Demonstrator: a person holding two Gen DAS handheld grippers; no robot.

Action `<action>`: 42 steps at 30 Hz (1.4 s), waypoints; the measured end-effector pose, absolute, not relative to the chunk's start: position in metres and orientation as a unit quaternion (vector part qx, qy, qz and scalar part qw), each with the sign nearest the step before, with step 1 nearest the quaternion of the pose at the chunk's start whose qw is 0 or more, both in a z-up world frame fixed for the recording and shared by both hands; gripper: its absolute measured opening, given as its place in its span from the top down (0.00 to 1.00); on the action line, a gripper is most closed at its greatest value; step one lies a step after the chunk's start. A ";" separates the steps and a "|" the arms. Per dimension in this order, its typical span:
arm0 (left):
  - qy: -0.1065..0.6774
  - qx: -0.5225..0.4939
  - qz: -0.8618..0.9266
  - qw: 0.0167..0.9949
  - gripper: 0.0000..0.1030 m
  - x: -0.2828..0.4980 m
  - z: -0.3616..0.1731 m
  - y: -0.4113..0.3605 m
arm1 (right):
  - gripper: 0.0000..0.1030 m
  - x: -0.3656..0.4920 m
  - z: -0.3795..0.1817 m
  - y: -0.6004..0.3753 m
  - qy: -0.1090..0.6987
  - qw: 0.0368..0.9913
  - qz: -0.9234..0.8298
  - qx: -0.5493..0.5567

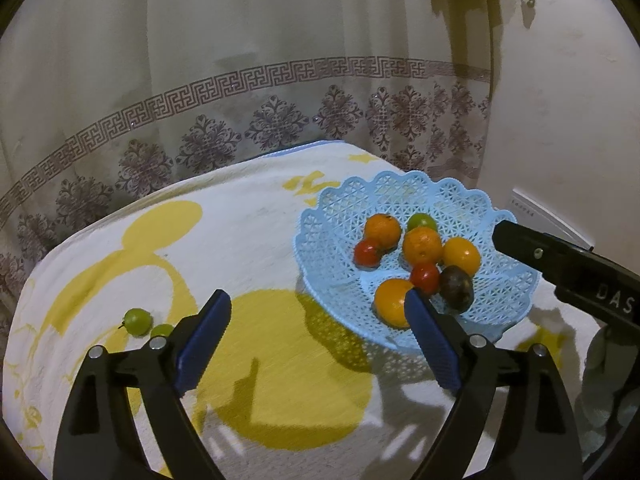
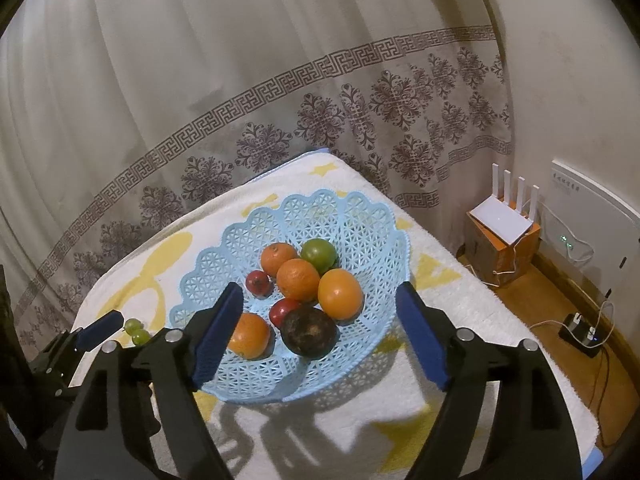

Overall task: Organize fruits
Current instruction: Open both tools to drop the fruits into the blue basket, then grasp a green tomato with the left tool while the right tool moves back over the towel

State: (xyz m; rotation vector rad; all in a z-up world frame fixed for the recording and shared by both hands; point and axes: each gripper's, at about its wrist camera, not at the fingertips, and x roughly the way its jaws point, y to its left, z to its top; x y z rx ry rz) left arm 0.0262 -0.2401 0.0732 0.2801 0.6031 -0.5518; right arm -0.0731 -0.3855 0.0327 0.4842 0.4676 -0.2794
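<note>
With both sets of fingers spread and nothing between them, I'm holding my left gripper (image 1: 318,312) and right gripper (image 2: 320,306) above the towel-covered desk (image 1: 248,216). The blue basket (image 2: 360,216) sits toward the desk's far right corner, carrying oranges (image 2: 340,294), red fruits, a green one and a dark one. Two green grapes (image 1: 138,321) lie near the left edge.

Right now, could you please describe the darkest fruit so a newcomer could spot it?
Find the blue lattice basket on the yellow-and-white cloth. Along its near side, right of an orange, sits the dark fruit: brownish-black and dull, unlike its bright neighbours.
</note>
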 end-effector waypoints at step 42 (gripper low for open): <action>0.330 0.079 -0.128 0.932 0.13 0.091 0.063 -0.099 | 0.11 -0.059 0.041 -0.310 0.236 0.950 -0.060 0.193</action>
